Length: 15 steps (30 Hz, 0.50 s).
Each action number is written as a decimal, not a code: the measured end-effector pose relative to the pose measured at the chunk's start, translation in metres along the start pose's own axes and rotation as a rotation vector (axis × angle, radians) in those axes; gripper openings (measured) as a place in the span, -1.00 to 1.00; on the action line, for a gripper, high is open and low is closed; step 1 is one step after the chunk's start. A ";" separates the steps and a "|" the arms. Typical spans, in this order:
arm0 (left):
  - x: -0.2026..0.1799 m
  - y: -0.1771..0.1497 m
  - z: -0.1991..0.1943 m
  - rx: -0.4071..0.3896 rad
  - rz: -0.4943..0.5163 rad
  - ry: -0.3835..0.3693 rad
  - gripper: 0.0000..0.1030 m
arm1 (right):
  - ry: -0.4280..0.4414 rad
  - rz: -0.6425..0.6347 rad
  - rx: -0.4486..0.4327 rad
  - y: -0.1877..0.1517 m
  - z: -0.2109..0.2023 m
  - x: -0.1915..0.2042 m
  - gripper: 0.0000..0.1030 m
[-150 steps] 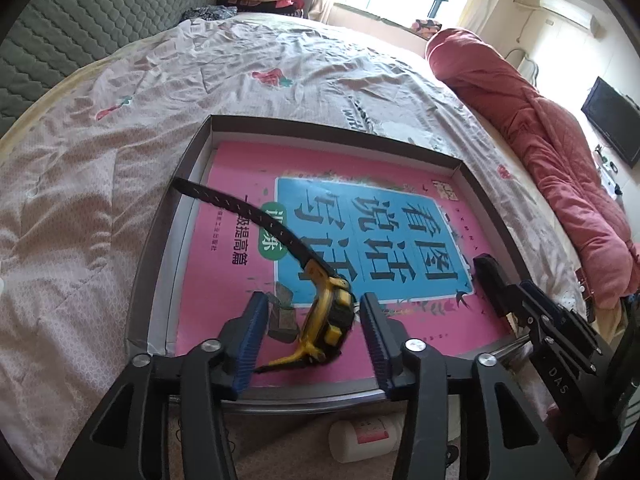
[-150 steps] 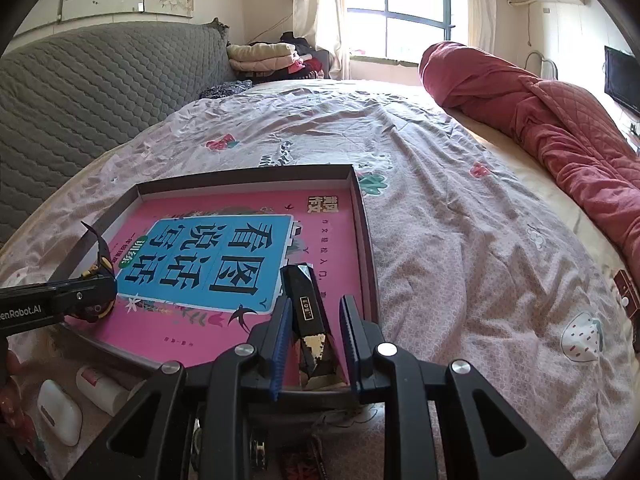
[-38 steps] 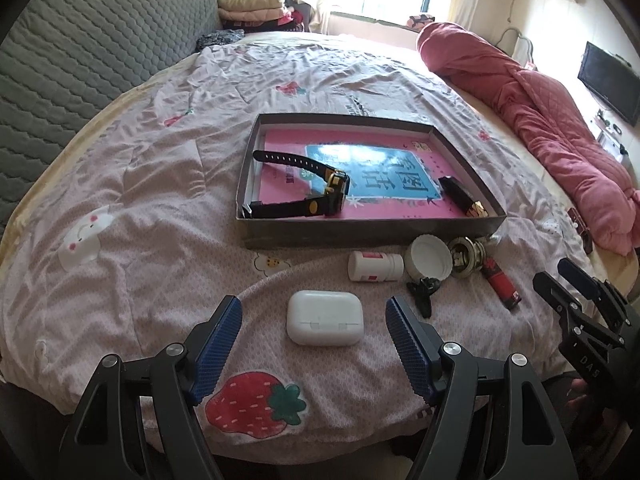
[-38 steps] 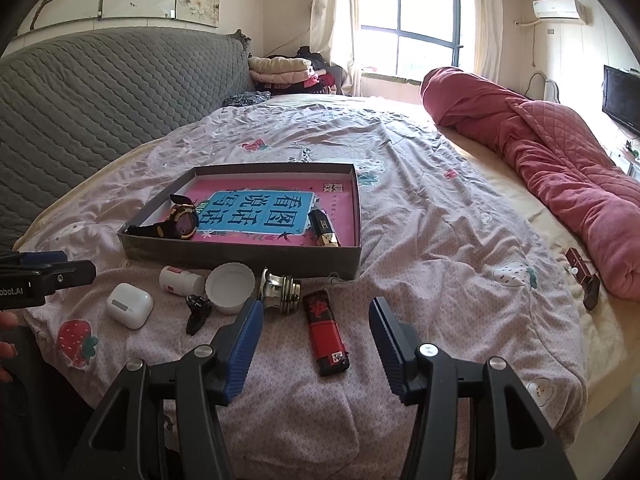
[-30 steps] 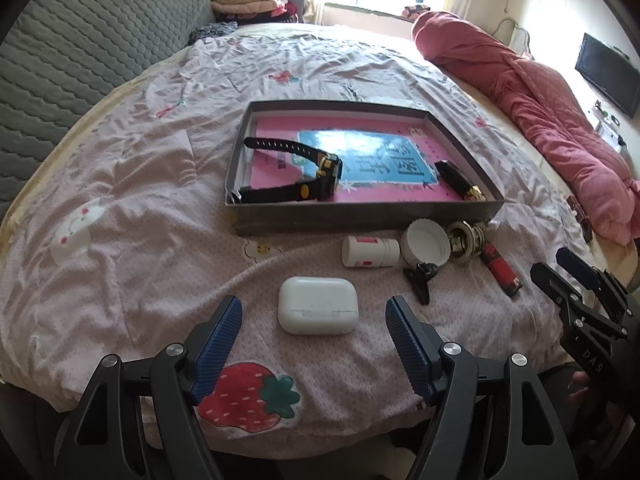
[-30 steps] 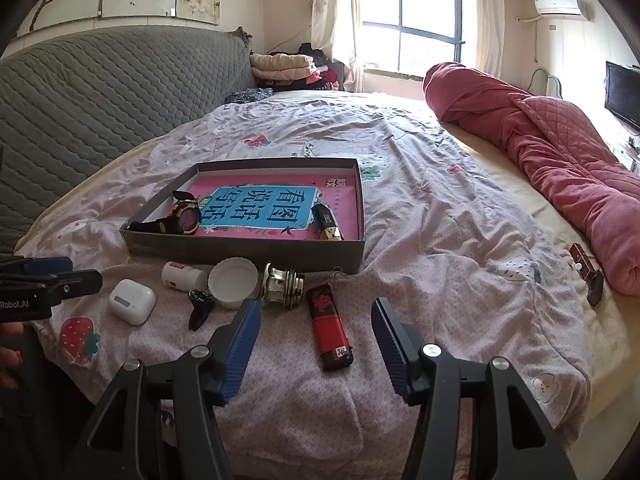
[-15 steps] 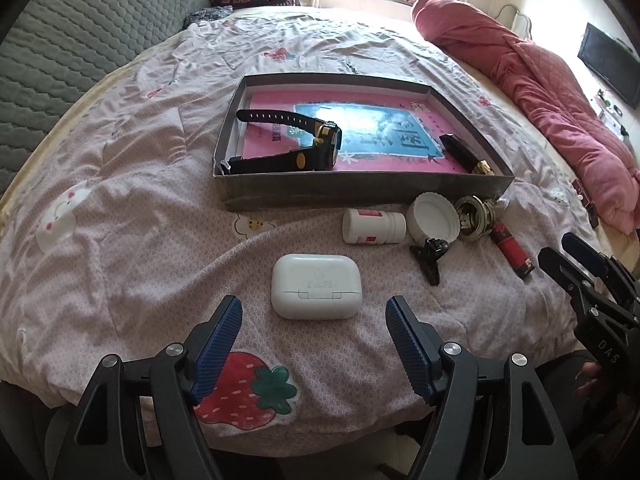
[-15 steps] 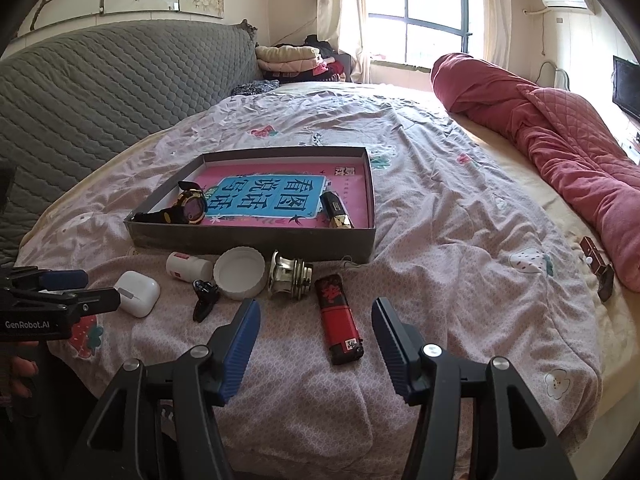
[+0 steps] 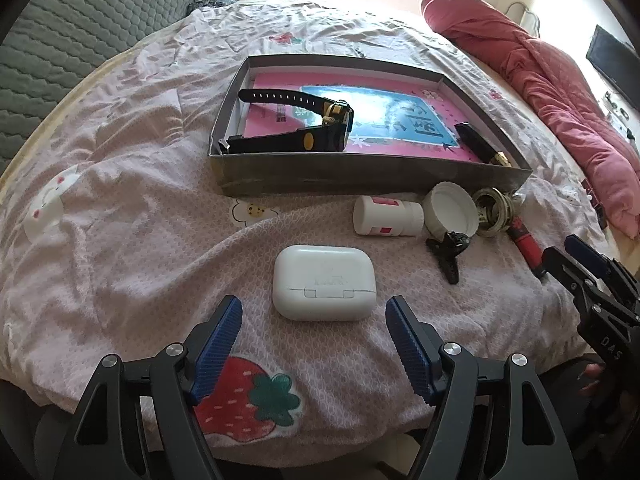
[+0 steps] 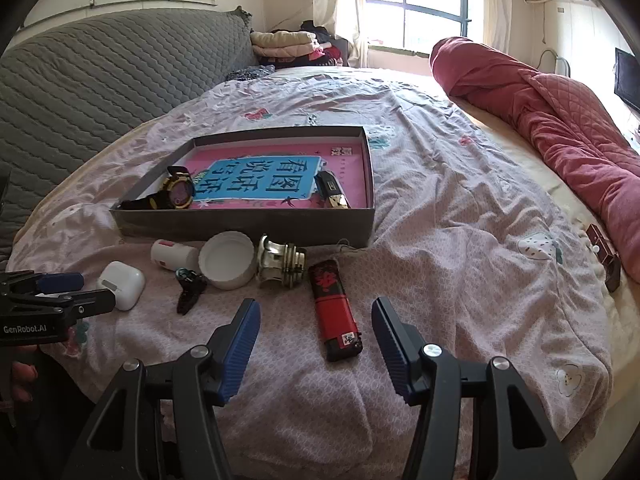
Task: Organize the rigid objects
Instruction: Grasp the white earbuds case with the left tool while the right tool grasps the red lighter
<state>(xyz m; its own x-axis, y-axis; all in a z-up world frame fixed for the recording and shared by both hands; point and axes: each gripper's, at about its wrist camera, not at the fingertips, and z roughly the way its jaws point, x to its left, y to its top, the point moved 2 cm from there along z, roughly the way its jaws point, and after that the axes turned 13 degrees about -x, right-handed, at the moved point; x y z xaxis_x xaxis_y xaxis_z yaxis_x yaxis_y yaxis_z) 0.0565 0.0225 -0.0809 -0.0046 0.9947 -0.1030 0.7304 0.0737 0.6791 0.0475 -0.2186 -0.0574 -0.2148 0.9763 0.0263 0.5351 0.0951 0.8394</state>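
- Left wrist view: the left gripper (image 9: 314, 330) hangs with its blue ribbed jaws spread wide and empty, just short of the white rounded plastic earbud case (image 9: 324, 282) lying flat on the pink patterned bedspread (image 9: 120, 216).
- The step in hand looks like picking up this case. To do it well, I would lower the jaws until they straddle its short ends, keep them level with the soft bedding, and close squarely so the smooth shell does not squirt out.
- Beyond it stands the shallow grey cardboard box (image 9: 360, 178), lined by a pink and blue book cover. Inside lie a black and yellow wristwatch (image 9: 304, 128) at the left and a slim black and gold lighter (image 9: 482, 146) at the right.
- Right wrist view: the right gripper (image 10: 316, 340) is also parted with nothing between its pads, poised over the red and black lighter (image 10: 335, 312) on the bedspread.
- Still outside the box, near its front wall: a small white pill bottle (image 10: 174, 255), a white round lid (image 10: 228, 259), a metal threaded fitting (image 10: 280, 262) and a small black clip (image 10: 190, 289).
- Judging by that, most of the sorting is not yet done.
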 end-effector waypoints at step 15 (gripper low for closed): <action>-0.005 0.001 0.026 0.012 0.007 0.024 0.47 | 0.005 -0.001 0.032 -0.005 0.019 -0.002 0.12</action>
<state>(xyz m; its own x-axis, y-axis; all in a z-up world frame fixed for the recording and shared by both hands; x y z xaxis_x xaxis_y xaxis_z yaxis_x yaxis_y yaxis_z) 0.0750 0.0159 -0.0991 -0.0160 0.9966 -0.0803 0.7384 0.0659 0.6712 0.0607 -0.2171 -0.0722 -0.2195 0.9752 0.0284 0.5611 0.1024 0.8214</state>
